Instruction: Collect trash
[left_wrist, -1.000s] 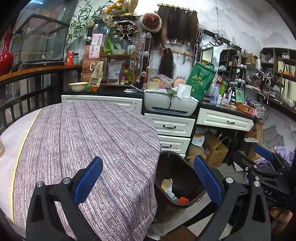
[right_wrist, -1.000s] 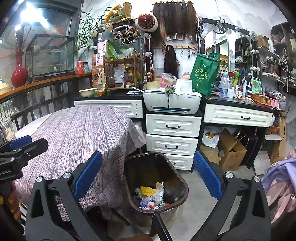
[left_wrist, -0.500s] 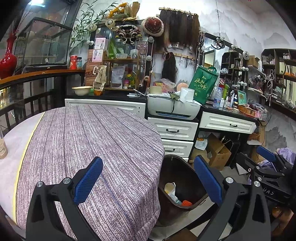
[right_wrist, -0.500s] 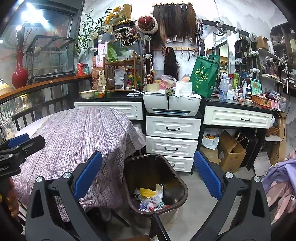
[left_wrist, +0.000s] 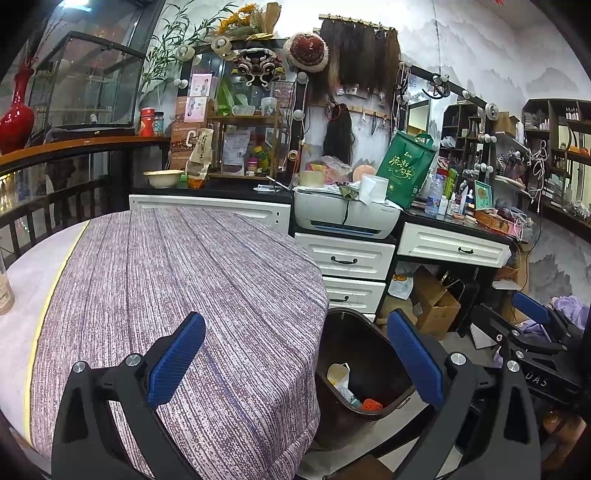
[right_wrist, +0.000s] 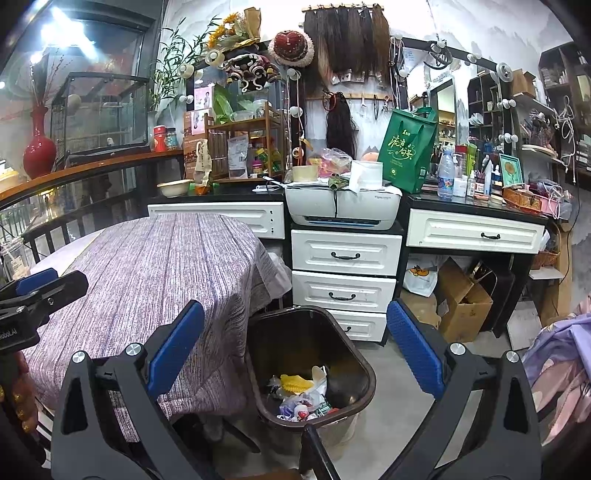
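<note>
Trash sits low in dark plastic bin, floor level, right of table: crumpled wrappers, yellow scrap, white bag. I judge bin parked at table edge for easy drops. My right gripper hangs above bin, fingers spread wide, nothing held. My left gripper likewise released, over woven purple tablecloth. White drawers far behind.

Black gripper frames, blue ribbed pads, silver screws.

Left gripper fingers spread above tablecloth, beside trash bin
</note>
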